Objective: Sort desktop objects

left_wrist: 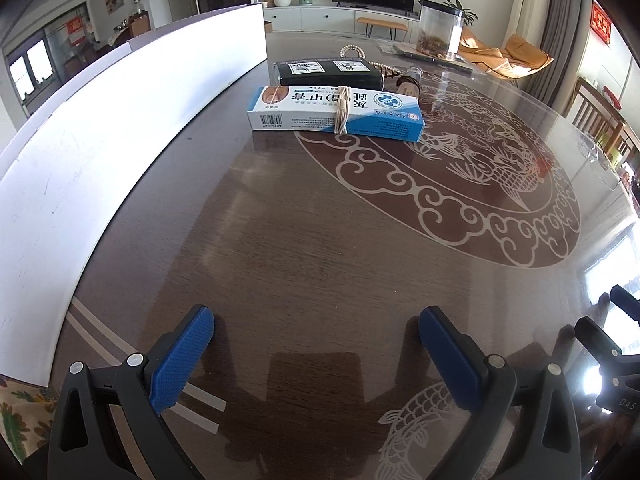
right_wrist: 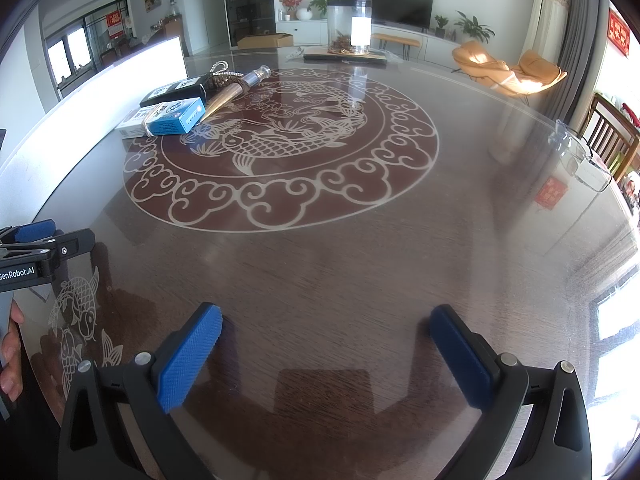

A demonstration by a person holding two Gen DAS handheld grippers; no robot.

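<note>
A blue and white medicine box (left_wrist: 336, 114) with a rubber band around it lies on the dark round table, far ahead of my left gripper (left_wrist: 316, 322), which is open and empty. Behind it lie a black box (left_wrist: 328, 74), a horn-shaped bottle (left_wrist: 410, 82) and a bead string (left_wrist: 352, 51). The right wrist view shows the same group at the far left: the medicine box (right_wrist: 168, 118), black box (right_wrist: 176, 90), horn bottle (right_wrist: 234, 90) and beads (right_wrist: 220, 66). My right gripper (right_wrist: 326, 320) is open and empty over bare table. The left gripper's body (right_wrist: 36, 252) shows at its left.
A long white board (left_wrist: 100, 132) stands along the table's left side. A clear plastic jar (right_wrist: 349, 26) stands on a dark tray at the far edge. Clear glasses (right_wrist: 580, 156) lie at the right edge. Wooden chairs stand beyond the right rim.
</note>
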